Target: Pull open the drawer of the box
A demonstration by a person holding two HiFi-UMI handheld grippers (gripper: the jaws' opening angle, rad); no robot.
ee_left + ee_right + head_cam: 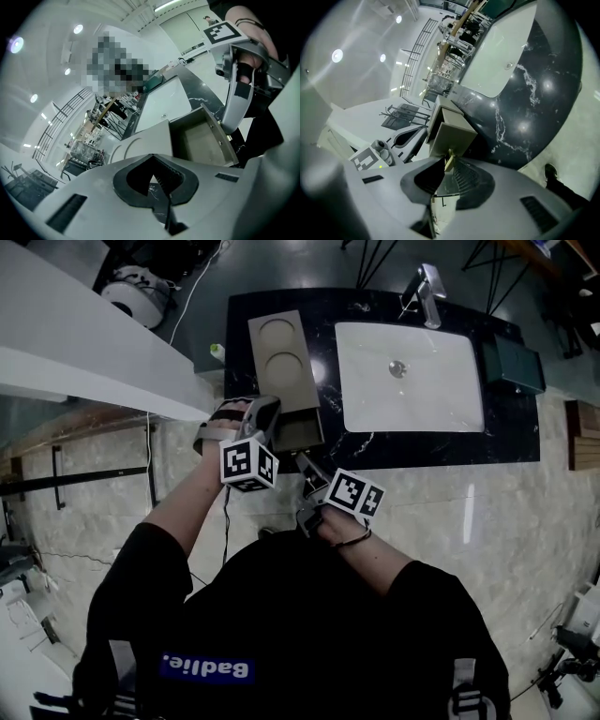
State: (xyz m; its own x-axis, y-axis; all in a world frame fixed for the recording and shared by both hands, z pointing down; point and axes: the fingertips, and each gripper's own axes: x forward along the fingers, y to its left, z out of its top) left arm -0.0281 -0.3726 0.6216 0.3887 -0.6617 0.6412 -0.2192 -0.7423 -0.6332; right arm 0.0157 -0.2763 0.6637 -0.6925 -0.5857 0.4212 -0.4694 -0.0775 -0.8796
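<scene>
A tan box [281, 357] with two round recesses on top stands at the left end of a black marble counter [441, 446]. Its drawer [298, 432] is slid out past the counter's front edge, and the left gripper view shows the drawer [201, 140] empty inside. My right gripper [449, 161] is shut on the small knob of the drawer front [452, 133]; in the head view the right gripper [306, 462] sits just below the drawer. My left gripper [264, 415] is beside the box's left side. Its jaws [157, 180] look shut with nothing between them.
A white sink [408, 376] with a faucet [427, 292] fills the counter right of the box. A dark green case [511, 362] sits at the counter's right end. A white ledge [75, 343] runs along the left. The floor is pale marble.
</scene>
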